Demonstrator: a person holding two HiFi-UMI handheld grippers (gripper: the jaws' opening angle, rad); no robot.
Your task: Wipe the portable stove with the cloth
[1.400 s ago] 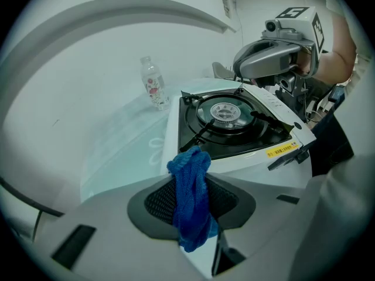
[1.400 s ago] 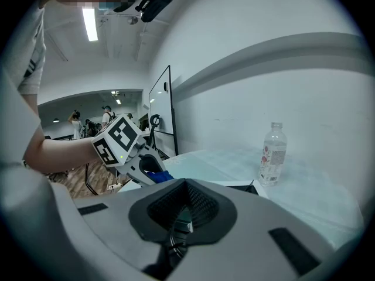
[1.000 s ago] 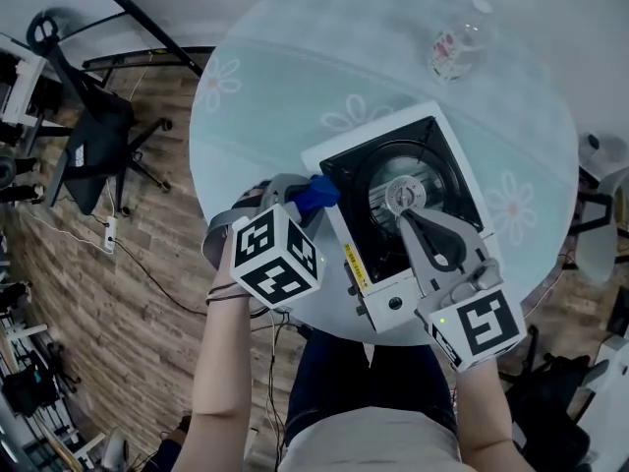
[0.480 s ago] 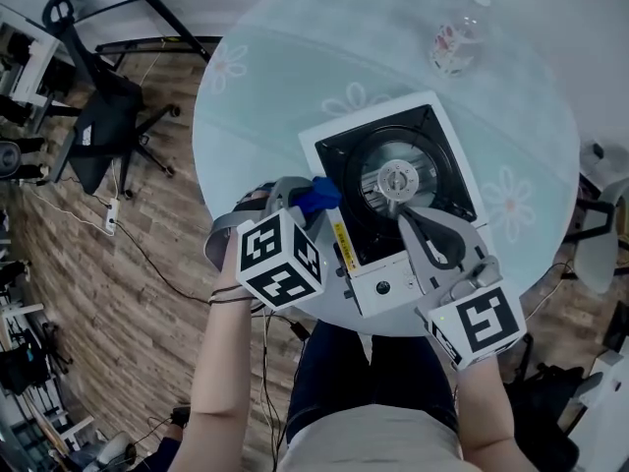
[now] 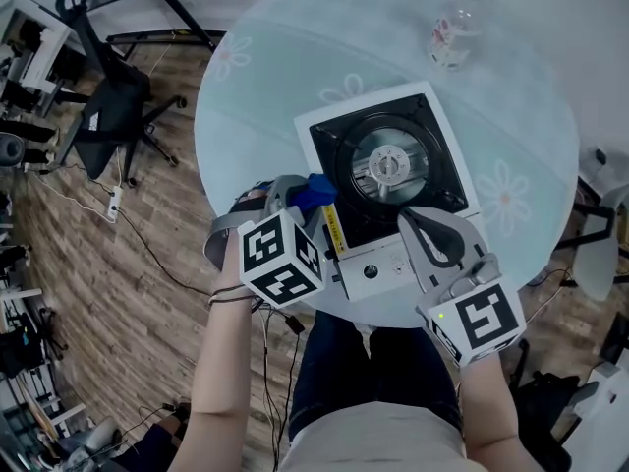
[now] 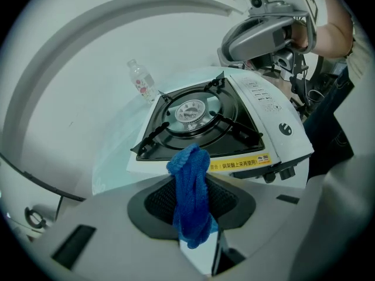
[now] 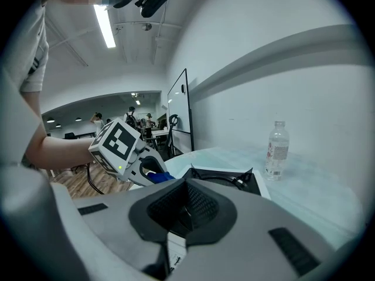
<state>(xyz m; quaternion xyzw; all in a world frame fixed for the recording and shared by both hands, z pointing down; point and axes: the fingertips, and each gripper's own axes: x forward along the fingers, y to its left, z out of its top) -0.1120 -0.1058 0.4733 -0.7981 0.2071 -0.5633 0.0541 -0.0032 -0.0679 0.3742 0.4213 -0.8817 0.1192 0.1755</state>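
Now the white portable stove with black burner top (image 5: 344,165) sits squarer to the person than a second ago. The right gripper (image 7: 186,211), jaws pressed together on nothing, hangs over its near rim instead of the burner. The left gripper (image 6: 192,206) pinches the blue terry cloth (image 6: 187,165) just beside the stove's left edge. The knob panel nears the round glass table's (image 5: 256,96) edge, and bare glass lies beyond, toward the clear plastic bottle (image 5: 450,39). The right gripper view shows only a corner of the stove
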